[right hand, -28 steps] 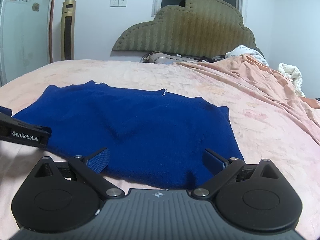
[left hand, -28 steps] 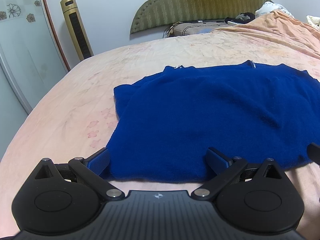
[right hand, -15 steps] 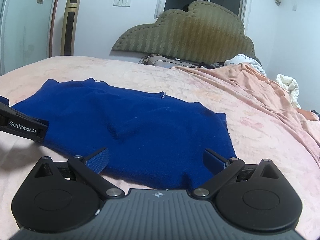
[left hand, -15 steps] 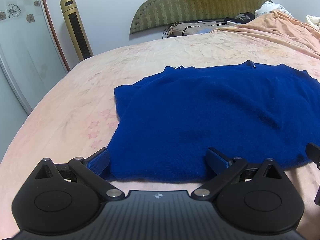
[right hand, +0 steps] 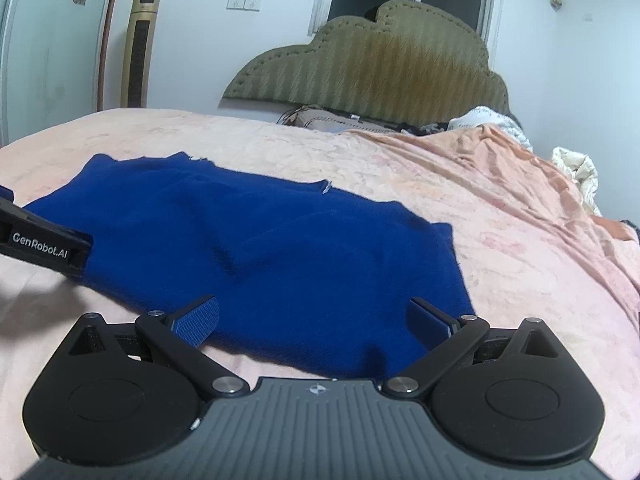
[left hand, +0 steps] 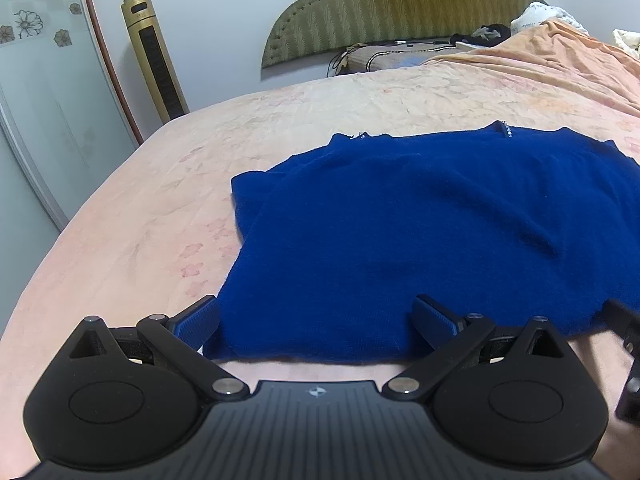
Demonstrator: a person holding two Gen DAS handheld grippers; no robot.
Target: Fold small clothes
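A dark blue knit sweater [left hand: 420, 232] lies spread flat on the pink bed [left hand: 160, 208], its neckline toward the headboard. My left gripper [left hand: 316, 320] stands open at the sweater's near left hem corner, its blue fingers straddling the edge with nothing clamped. In the right wrist view the same sweater [right hand: 260, 248] fills the middle, and my right gripper [right hand: 312, 320] is open over the near right hem corner. The left gripper's black body [right hand: 44, 244] shows at the left edge there. A part of the right gripper [left hand: 628, 356] pokes in at the right edge of the left wrist view.
A green padded headboard [right hand: 372, 68] and a pillow [right hand: 332, 122] sit at the far end. A rumpled peach blanket [right hand: 520, 184] covers the bed's right side. A gold tower fan [left hand: 156, 60] and a glass wardrobe door [left hand: 44, 92] stand to the left.
The right gripper has moved forward and down to the sweater's right hem corner. The left gripper has barely moved. Both stay open.
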